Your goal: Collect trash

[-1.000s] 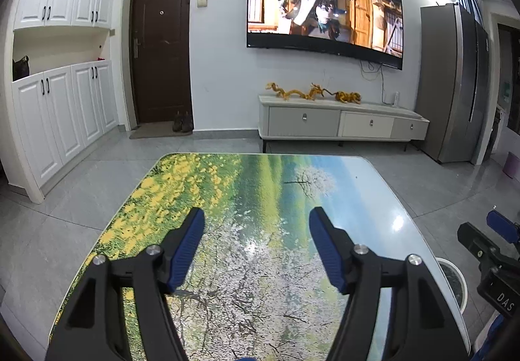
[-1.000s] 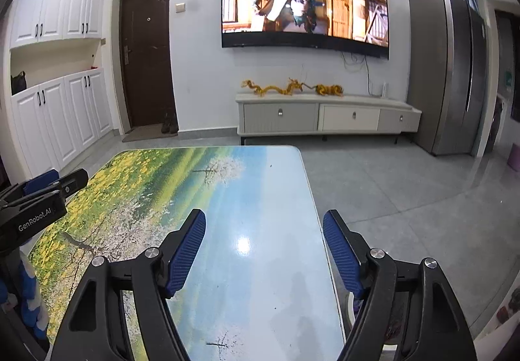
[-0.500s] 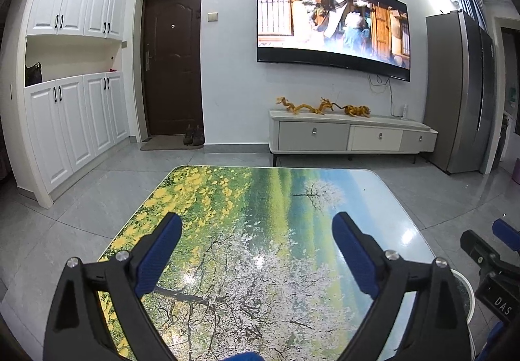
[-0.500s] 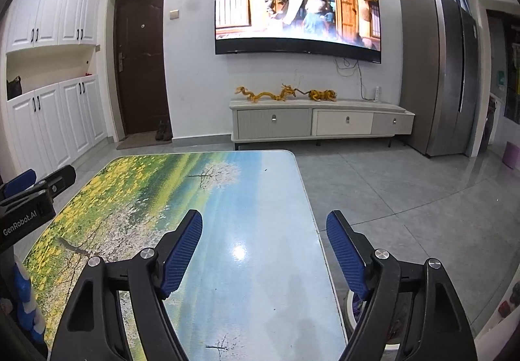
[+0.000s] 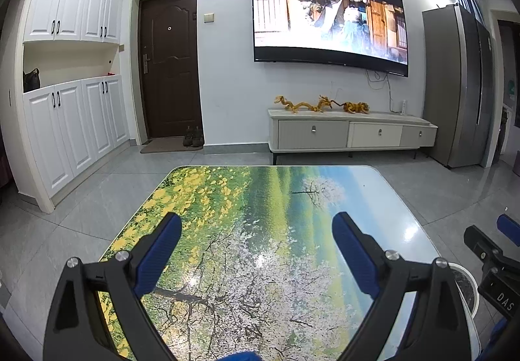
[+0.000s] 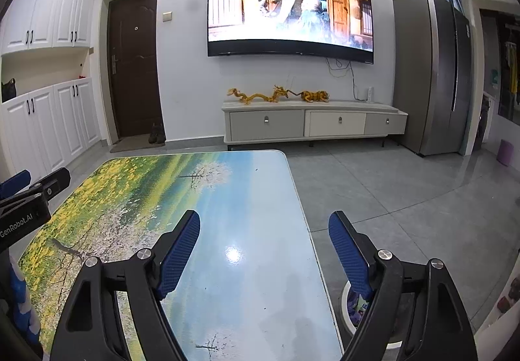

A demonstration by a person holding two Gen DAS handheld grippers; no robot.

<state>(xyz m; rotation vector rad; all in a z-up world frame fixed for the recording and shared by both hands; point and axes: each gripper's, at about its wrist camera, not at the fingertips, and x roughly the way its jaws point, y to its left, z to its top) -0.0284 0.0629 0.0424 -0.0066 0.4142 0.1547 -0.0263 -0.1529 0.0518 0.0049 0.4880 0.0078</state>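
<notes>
The table (image 5: 260, 198) has a glossy top printed with a flowering landscape, and I see no loose trash on it. My left gripper (image 5: 256, 221) hangs over its near left half, open wide with nothing between the blue pads. Over the table's (image 6: 227, 198) near right edge my right gripper (image 6: 265, 219) is open and also holds nothing. A round white bin (image 6: 383, 335) stands on the floor just right of the table, with coloured scraps (image 6: 356, 307) inside, partly hidden by my right finger. The left wrist view shows the bin (image 5: 468, 276) too.
Grey tiled floor surrounds the table. A low TV cabinet (image 5: 351, 133) stands under a wall screen on the far wall, with a tall fridge (image 6: 432, 74) to its right. At the left are a dark door (image 5: 169, 61) and white cupboards (image 5: 74, 120).
The left gripper's jaws have spread much wider and the right's a little. Both views have tilted slightly upward; neither gripper has shifted over the table.
</notes>
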